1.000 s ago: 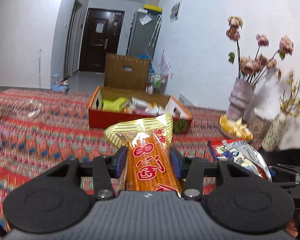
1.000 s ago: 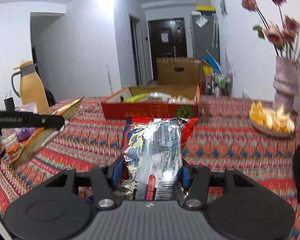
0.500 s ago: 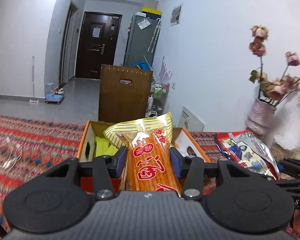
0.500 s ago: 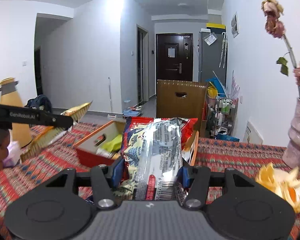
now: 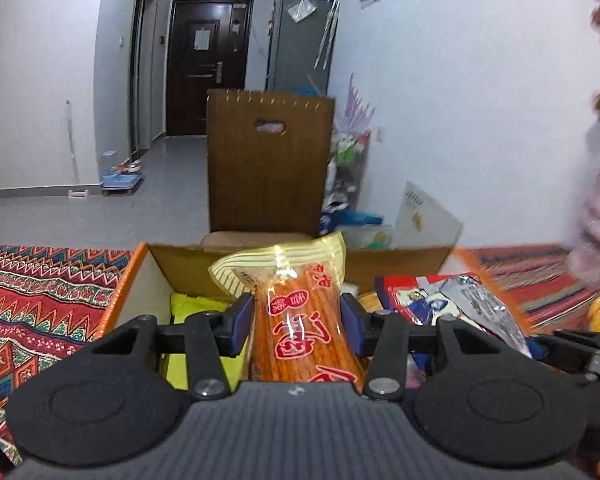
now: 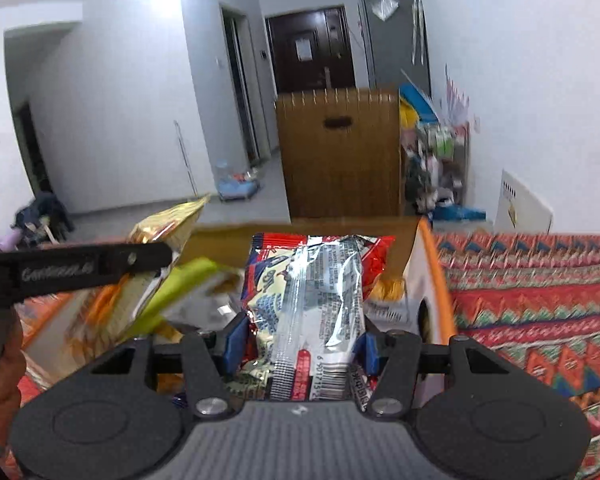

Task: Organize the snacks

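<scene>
Both hand-held grippers — left (image 5: 296,320) pinching orange packet (image 5: 304,336), right (image 6: 296,340) foil packet (image 6: 316,296) — now over box (image 5: 140,280)

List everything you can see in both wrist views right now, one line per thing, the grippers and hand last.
Orange stick-snack packet: 1, orange and yellow, held in the left gripper, above the box.
Foil snack bag: 1, silver, red and blue, held in the right gripper, above the box.
Snack box: 1, orange outside and cardboard inside, on the tablecloth, already holding snacks.
Yellow-green packet: 1, inside the box.
Tablecloth: 1, red patterned, under the box.
Wooden chair back: 1, brown, behind the box.
Door: 1, dark, down the hallway.
Left gripper: 1, black, jaws clamped on the orange packet.
Right gripper: 1, black, jaws clamped on the foil bag.
Hand: 1, at the right view's left edge.
</scene>
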`<state>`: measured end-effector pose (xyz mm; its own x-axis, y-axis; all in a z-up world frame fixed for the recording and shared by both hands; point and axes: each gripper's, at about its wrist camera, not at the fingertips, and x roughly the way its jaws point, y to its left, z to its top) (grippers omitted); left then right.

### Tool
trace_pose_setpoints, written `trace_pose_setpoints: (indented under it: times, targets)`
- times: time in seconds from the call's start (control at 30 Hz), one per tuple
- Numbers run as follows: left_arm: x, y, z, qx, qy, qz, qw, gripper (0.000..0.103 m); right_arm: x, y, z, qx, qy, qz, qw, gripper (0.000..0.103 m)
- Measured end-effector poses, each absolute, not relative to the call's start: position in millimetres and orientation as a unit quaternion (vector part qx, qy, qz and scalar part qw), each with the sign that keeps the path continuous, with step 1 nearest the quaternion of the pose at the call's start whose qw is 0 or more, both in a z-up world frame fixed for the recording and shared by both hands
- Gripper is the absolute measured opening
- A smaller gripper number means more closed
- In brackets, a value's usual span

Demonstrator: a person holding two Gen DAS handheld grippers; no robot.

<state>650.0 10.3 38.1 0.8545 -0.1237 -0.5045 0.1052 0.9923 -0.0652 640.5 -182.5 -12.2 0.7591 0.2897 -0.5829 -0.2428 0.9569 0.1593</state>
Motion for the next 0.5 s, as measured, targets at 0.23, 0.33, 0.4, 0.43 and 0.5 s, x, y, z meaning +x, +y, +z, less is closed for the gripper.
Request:
trace_pose_setpoints:
  times: [0.23,0.33,0.4,0.43,0.5]
  targets:
    - [659.3,-1.1,23.7,0.003,0.263,-0.042,0.964,0.079,644.5,-161.8,-30.8,0.004,0.337,0.138,0.931,0.068]
    - [654.6,0.1,26.6,0.016,0.269,-0.05,0.962,0.082,644.0,-156.3,-26.8,-0.027,0.347,0.148,0.926,0.076]
    - [651.0,1.4,31.5,0.02,0.265,-0.055,0.962,0.089,637.6,-151.6,-22.7,-0.048,0.342,0.14,0.928,0.082]
    - [648.4,3.5,34.2,0.019,0.261,-0.056,0.964,0.09,637.0,-151.8,-19.3,-0.055,0.338,0.135,0.93,0.083]
    - [640.1,6.0,43.4,0.009,0.26,-0.063,0.964,0.096,631.1,-154.3,-11.0,-0.059,0.336,0.126,0.931,0.083]
